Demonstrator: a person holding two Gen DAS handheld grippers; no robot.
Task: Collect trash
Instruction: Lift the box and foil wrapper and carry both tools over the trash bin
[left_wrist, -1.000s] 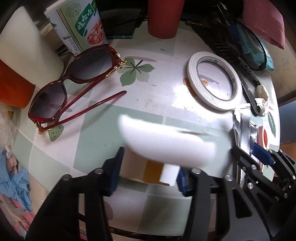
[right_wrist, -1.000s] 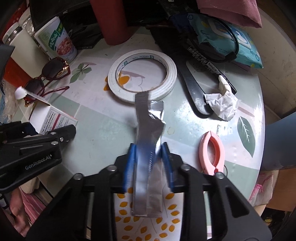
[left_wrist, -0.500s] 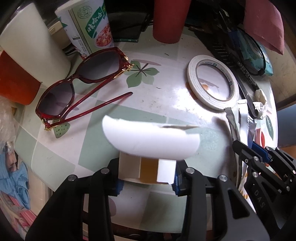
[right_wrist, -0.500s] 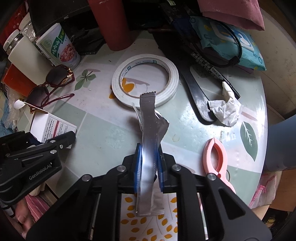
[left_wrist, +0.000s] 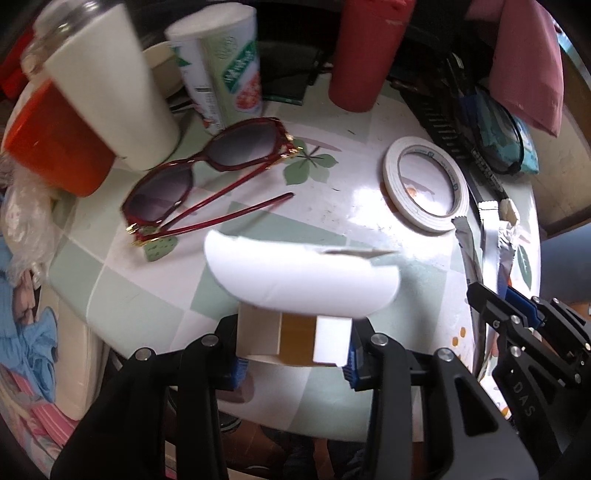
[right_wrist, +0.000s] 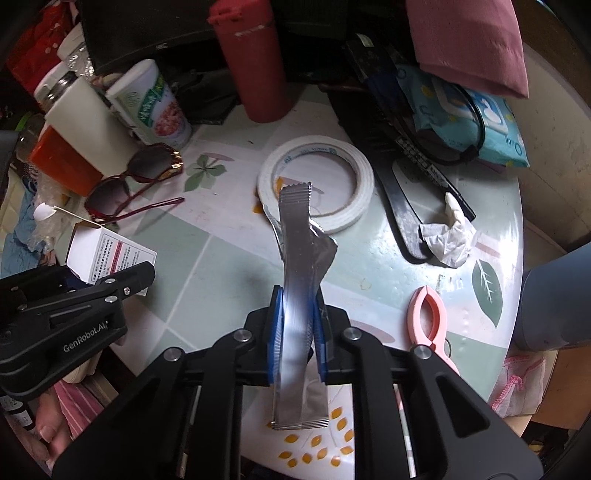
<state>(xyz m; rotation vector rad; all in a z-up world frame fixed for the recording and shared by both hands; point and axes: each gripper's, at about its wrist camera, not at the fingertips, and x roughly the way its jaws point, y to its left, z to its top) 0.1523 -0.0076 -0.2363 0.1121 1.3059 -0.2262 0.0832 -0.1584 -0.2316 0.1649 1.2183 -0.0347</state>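
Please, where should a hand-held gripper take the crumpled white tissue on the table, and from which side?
Grip the crumpled tissue at its raised, bunched middle, coming from above. It is soft and irregular, so its folds should pinch together easily. Its left edge lies on the black flat tool, so a side approach looks awkward.

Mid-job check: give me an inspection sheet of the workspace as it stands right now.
Surface: round table with glossy leaf-pattern top.
Job's things: small white carton in the left hand-held gripper; silver foil wrapper in the right hand-held gripper; crumpled tissue lying on the table.
Clutter: sunglasses, tape roll, pink clip, red bottle, snack canister.
Grippers: both shut on their items, above the table.
Cables: black cord looped over blue packet.
Surroundings: pink cloth at the far edge.
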